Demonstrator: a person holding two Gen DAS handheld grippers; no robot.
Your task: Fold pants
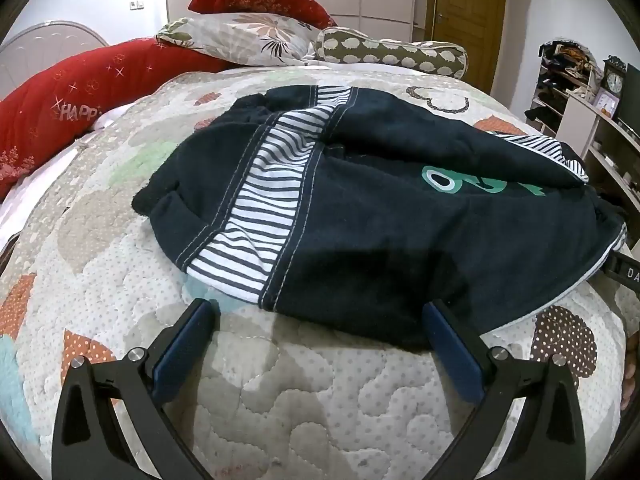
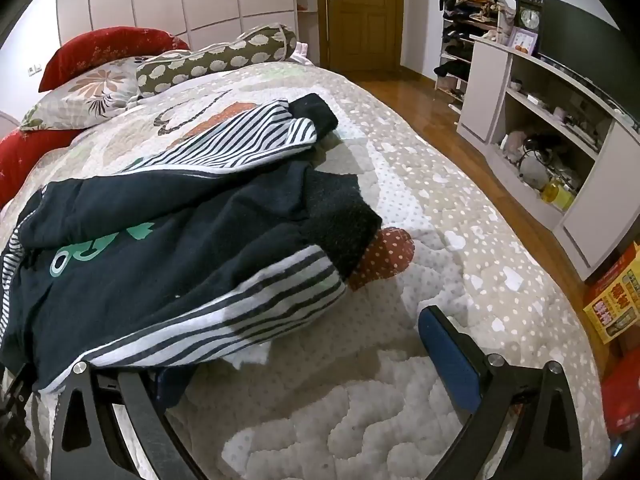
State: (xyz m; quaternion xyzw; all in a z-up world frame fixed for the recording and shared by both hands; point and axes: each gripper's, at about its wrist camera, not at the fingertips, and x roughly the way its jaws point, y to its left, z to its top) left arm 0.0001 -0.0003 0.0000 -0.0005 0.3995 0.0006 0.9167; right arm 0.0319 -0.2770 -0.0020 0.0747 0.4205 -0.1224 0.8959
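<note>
Dark navy pants (image 1: 360, 208) with white-and-navy striped side panels and a green print lie folded in a loose heap on the quilted bed. My left gripper (image 1: 320, 320) is open at the pants' near edge, its right finger touching the dark hem. In the right wrist view the pants (image 2: 160, 248) fill the left half, cuffs toward the right. My right gripper (image 2: 304, 336) is open; its left finger is hidden under the striped edge, its right finger (image 2: 448, 356) is over bare quilt.
The patterned quilt (image 1: 280, 400) covers the bed. Red and floral pillows (image 1: 248, 36) and a bolster (image 2: 216, 60) lie at the headboard. A white shelf unit (image 2: 540, 128) and wooden floor (image 2: 432, 108) lie right of the bed. A yellow box (image 2: 616, 304) stands by the bed corner.
</note>
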